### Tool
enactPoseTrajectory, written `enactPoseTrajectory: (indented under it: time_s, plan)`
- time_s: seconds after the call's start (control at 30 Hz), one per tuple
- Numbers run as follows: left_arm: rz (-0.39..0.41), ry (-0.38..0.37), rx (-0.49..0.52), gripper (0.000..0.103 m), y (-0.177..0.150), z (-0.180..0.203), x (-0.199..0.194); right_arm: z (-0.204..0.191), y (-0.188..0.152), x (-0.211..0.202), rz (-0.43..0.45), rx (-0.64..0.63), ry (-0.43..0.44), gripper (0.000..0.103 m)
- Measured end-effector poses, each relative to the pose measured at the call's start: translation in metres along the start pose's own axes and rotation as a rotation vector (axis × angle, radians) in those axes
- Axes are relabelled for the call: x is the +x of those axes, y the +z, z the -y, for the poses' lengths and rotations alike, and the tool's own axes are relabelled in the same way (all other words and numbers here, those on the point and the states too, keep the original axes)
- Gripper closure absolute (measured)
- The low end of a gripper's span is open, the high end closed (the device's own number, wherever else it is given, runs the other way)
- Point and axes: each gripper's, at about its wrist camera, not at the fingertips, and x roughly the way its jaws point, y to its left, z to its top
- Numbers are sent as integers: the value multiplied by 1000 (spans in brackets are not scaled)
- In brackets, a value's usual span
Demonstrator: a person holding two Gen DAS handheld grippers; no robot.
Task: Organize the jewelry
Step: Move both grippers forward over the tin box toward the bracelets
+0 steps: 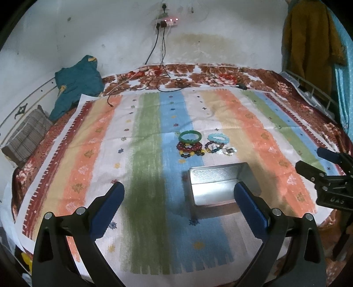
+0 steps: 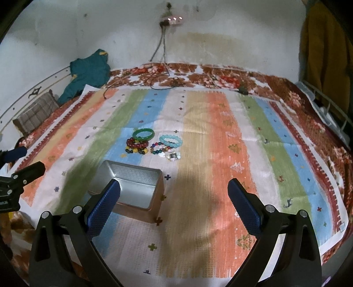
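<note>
A striped woven cloth (image 1: 141, 154) in green, blue, orange, cream and white bands, dotted with small cross and tree motifs, lies flat over a floral red-brown bedspread (image 1: 198, 75). Near the cloth's centre sits an open rectangular metal tin (image 1: 218, 183) with rounded corners, a shiny inner wall and a finely embossed floor; nothing lies inside it.

Just beyond the tin, on the far side, the jewelry is grouped in a tight cluster. A smooth, glossy green bangle (image 1: 190, 136) lies at far left, touching a dark red beaded bracelet (image 1: 189, 146). Nearest the tin at left is a bracelet of mixed amber and dark beads (image 1: 191, 153). At far right lies a pale blue beaded bracelet (image 1: 218, 139), with a multicoloured beaded bracelet (image 1: 213, 148) in front of it and a small whitish ornament (image 1: 229, 151) beside that; its form is too small to resolve.

The left gripper (image 1: 178, 196) hovers near the tin, its blue ribbed pads (image 1: 108, 207) spread wide and holding nothing. The right gripper (image 2: 174, 196) is likewise spread wide and empty, its left pad (image 2: 103, 207) overlapping the tin's near rim in view.

At far left, a teal garment (image 1: 77, 86) and a plaid cushion (image 1: 28, 136) rest against the white wall (image 1: 110, 33); cables (image 1: 158, 55) hang from a wall-mounted power strip (image 1: 166, 21).
</note>
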Motion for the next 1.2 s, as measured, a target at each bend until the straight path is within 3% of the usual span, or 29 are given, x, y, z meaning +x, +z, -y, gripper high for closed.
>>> enactPoseTrajectory:
  time_s: [0.3, 0.63, 1.2]
  plan:
    - [-40, 30, -1, 6, 23, 0, 30, -4, 20, 19, -10, -17, -14, 4]
    - [-77, 17, -54, 6, 43, -9, 54, 0, 39, 43, -44, -2, -14, 4]
    - [-120, 21, -42, 6, 68, -4, 102, 1, 62, 79, -81, -1, -32, 4]
